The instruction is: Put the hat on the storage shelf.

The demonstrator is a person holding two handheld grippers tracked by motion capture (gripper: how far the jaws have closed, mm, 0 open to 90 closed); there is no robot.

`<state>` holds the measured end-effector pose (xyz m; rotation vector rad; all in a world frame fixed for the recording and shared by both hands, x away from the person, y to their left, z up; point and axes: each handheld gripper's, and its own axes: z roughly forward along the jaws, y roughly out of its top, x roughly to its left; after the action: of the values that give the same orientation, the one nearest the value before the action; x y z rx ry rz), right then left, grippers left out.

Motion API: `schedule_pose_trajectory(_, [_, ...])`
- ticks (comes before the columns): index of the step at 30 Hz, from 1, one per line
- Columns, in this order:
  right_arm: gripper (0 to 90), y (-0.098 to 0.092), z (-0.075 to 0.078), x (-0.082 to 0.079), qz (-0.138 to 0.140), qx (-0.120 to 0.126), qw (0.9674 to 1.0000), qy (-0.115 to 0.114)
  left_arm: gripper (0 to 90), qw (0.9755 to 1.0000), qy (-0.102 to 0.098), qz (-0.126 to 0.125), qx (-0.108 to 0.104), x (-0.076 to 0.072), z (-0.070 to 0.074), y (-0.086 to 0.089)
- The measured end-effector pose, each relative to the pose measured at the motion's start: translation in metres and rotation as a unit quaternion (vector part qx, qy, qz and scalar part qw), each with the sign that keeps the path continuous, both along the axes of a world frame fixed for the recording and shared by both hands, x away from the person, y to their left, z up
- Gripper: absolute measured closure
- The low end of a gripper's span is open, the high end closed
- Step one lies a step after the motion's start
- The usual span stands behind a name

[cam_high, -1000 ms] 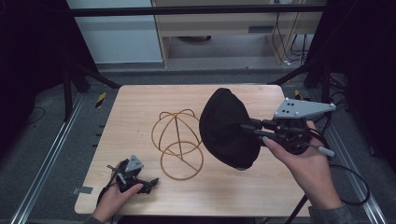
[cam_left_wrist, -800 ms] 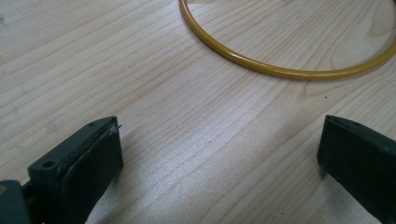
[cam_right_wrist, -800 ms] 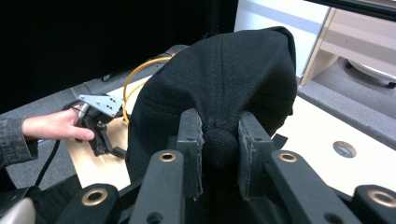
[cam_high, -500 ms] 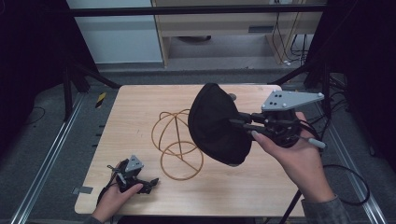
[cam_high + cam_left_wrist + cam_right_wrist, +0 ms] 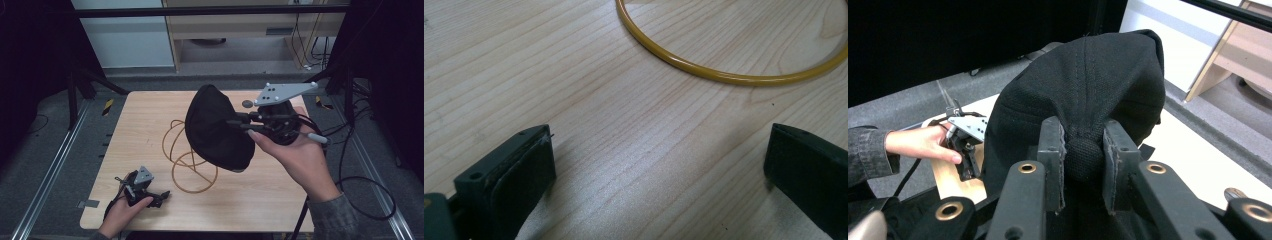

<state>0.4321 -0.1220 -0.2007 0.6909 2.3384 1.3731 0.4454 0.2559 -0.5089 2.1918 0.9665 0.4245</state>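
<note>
A black cap (image 5: pixel 217 127) hangs in the air over the right half of the wooden table (image 5: pixel 145 125). My right gripper (image 5: pixel 235 123) is shut on the button at its crown; in the right gripper view the pads (image 5: pixel 1054 150) squeeze that button, with the cap (image 5: pixel 1088 80) bulging beyond them. A yellow wire stand with a round base ring (image 5: pixel 194 192) stands mid-table, partly hidden behind the cap. My left gripper (image 5: pixel 161 196) rests at the table's front left, open. In the left gripper view it (image 5: pixel 659 150) holds nothing, and the ring (image 5: pixel 724 77) lies ahead.
Black frame rails run along both sides of the table (image 5: pixel 574 75). Cables (image 5: pixel 350 180) trail off its right edge. A pale cabinet (image 5: pixel 125 40) stands behind the table. The person's left hand (image 5: pixel 918 142) and the left gripper (image 5: pixel 968 145) show beyond the cap.
My right gripper has carried the cap leftward and a little higher, so it now overlaps the wire stand. The left gripper has stayed put.
</note>
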Motion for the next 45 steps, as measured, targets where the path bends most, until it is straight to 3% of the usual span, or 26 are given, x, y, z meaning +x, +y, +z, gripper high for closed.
schedule_pose_trajectory(7, [74.1,0.029,0.007,0.021,0.018,-0.03,0.9993,0.015,0.0,1.0,0.001,-0.004,0.0,0.0,0.0,0.0])
schedule_pose_trajectory(12, [74.1,0.041,0.006,0.026,0.028,-0.031,0.999,0.017,0.0,1.0,0.001,-0.004,0.0,0.0,0.0,0.0])
schedule_pose_trajectory(19, [73.9,0.065,0.013,0.038,0.039,-0.066,0.9968,0.023,0.0,1.0,0.0,-0.003,-0.001,0.0,0.0,-0.001])
schedule_pose_trajectory(24, [73.8,0.078,0.013,0.047,0.044,-0.071,0.9958,0.037,0.0,1.0,0.0,-0.003,-0.001,0.0,0.0,-0.001])
schedule_pose_trajectory(36, [73.9,0.091,0.008,0.067,0.039,-0.081,0.9945,0.054,0.0,1.0,0.0,-0.003,0.0,0.0,0.0,-0.001])
schedule_pose_trajectory(45, [73.7,0.095,0.003,0.072,0.039,-0.082,0.9938,0.063,0.0,1.0,0.0,-0.004,0.0,0.0,0.0,-0.001])
